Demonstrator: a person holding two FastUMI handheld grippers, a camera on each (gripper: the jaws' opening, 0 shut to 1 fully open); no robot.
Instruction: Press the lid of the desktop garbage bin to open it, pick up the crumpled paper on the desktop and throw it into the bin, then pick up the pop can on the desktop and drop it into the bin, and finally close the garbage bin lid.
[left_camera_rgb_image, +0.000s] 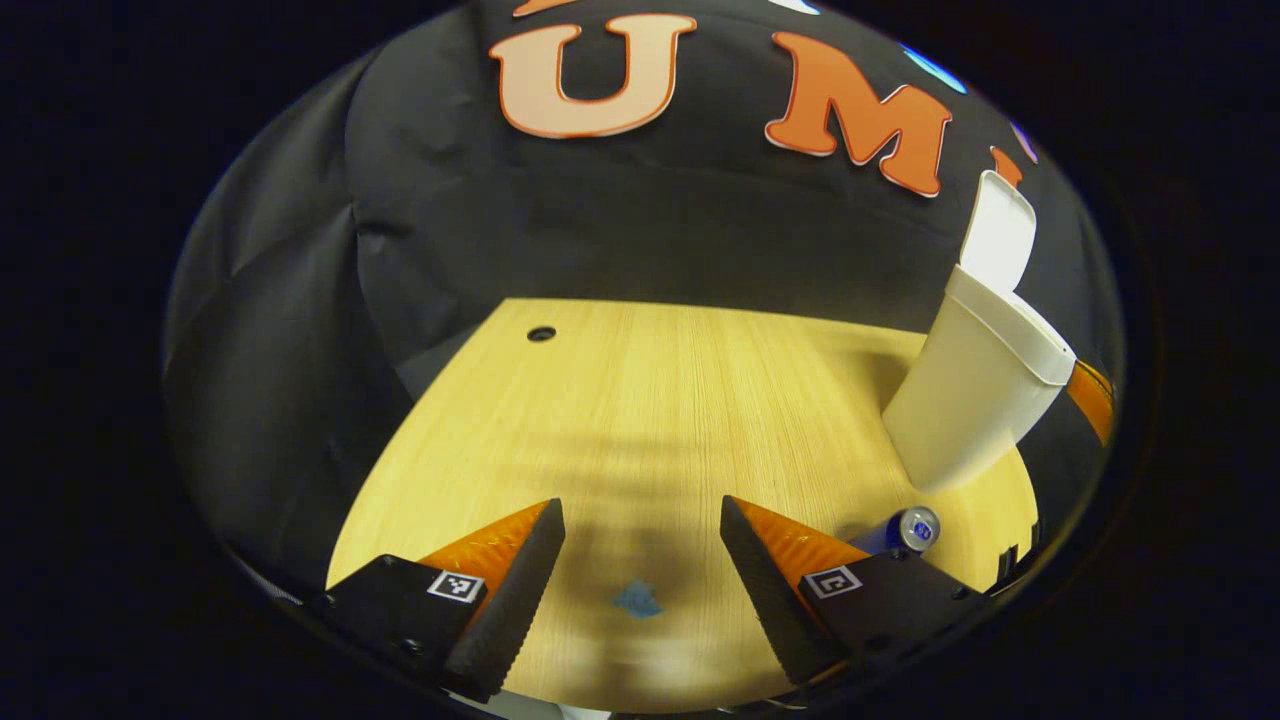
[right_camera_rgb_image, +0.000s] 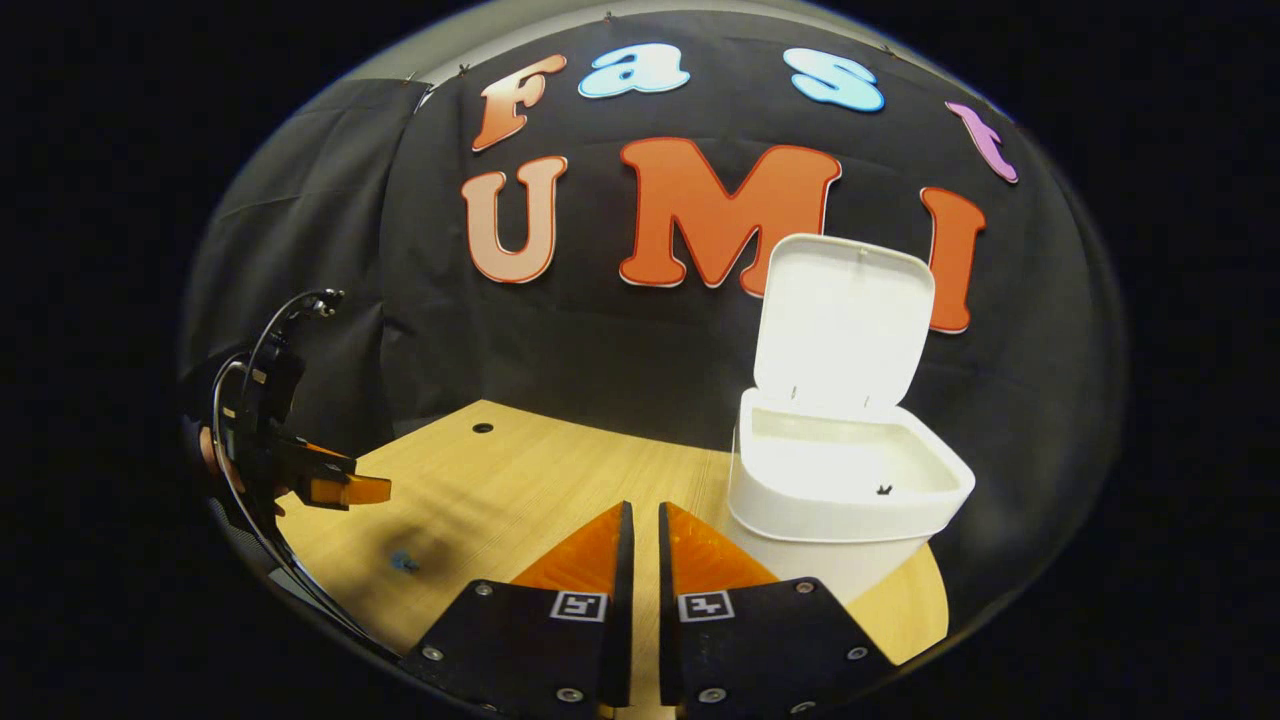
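Note:
The white desktop bin (right_camera_rgb_image: 840, 500) stands on the wooden table (right_camera_rgb_image: 560, 490) with its lid (right_camera_rgb_image: 845, 320) swung up and open. My right gripper (right_camera_rgb_image: 645, 512) hovers just left of the bin, its fingers shut with nothing between them. In the left gripper view the bin (left_camera_rgb_image: 975, 400) leans at the right with the lid (left_camera_rgb_image: 1000, 235) raised. A blue pop can (left_camera_rgb_image: 905, 530) lies on the table in front of the bin, beside my left gripper's right finger. My left gripper (left_camera_rgb_image: 640, 520) is open over bare table. It also shows far left in the right gripper view (right_camera_rgb_image: 335, 487), held by a hand.
A small blue mark (left_camera_rgb_image: 637, 598) sits on the table between my left fingers, and appears again in the right gripper view (right_camera_rgb_image: 404, 562). A round cable hole (left_camera_rgb_image: 541, 333) lies near the table's far left corner. Black cloth walls close off the back and left.

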